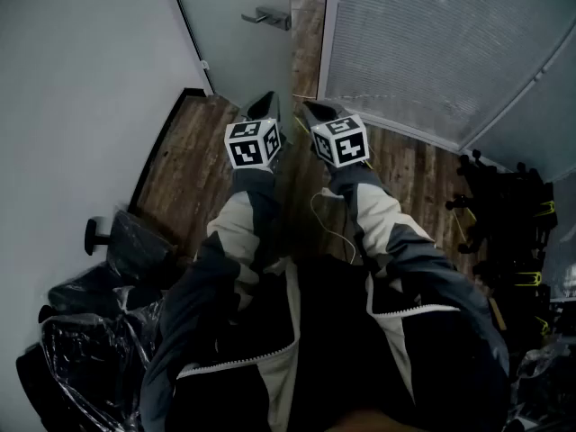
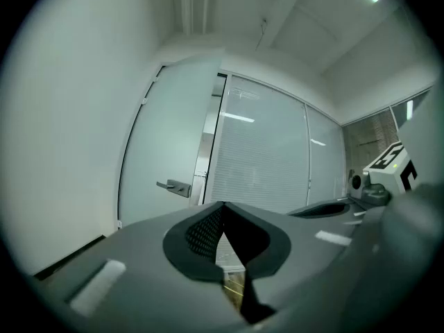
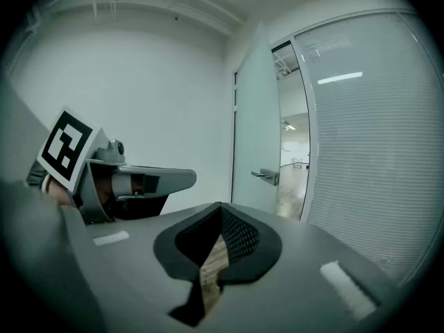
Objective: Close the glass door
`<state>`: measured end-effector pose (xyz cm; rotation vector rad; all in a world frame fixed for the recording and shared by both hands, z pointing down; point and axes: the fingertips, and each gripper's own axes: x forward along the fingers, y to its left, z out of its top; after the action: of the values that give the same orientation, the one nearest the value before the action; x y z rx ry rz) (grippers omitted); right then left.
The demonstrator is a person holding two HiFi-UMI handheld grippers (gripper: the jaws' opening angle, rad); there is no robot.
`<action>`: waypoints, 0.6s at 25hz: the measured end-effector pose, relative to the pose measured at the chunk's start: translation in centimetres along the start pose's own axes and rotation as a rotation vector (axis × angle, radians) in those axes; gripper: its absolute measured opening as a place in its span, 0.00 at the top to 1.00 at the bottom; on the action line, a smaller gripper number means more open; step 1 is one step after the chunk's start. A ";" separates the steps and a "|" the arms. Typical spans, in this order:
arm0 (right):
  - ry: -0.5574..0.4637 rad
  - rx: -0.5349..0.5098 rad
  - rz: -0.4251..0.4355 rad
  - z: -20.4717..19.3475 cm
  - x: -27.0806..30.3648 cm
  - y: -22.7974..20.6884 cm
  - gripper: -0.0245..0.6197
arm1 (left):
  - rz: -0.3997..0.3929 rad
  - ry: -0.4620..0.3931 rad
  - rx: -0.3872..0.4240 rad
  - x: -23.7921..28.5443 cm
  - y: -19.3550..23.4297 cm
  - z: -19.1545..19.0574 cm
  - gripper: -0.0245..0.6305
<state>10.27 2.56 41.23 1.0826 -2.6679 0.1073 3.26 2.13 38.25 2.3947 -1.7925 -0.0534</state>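
Observation:
The frosted glass door (image 1: 236,34) stands ajar ahead of me, and its metal lever handle (image 1: 266,14) is well beyond both grippers. A narrow gap shows between the door's edge and the frame. The left gripper view has the door (image 2: 166,151) and handle (image 2: 173,186) at left of centre. In the right gripper view the door (image 3: 255,137) and handle (image 3: 266,176) are straight ahead. My left gripper (image 1: 264,103) and right gripper (image 1: 315,109) are held side by side over the wooden floor, both shut with nothing in them. Their tips (image 2: 223,204) (image 3: 220,205) touch nothing.
A glass wall with blinds (image 1: 432,52) runs to the right of the doorway and a white wall (image 1: 81,88) to the left. Black plastic bags (image 1: 99,331) lie at lower left. Black gear (image 1: 504,223) stands at right. A thin cable (image 1: 329,220) lies on the floor.

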 end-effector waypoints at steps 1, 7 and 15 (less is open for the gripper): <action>0.000 0.001 -0.001 0.0 0.0 0.0 0.96 | -0.002 0.000 0.000 0.0 0.0 0.0 0.96; -0.001 -0.005 -0.004 0.3 0.1 0.0 0.96 | -0.001 0.002 0.003 0.0 0.0 0.1 0.96; -0.048 -0.052 -0.106 0.7 -1.0 -0.7 0.94 | 0.010 0.015 0.032 -1.8 0.7 -0.9 0.96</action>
<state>11.28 2.55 40.23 1.2214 -2.6333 -0.0081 2.23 3.76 39.18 2.4011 -1.8122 -0.0051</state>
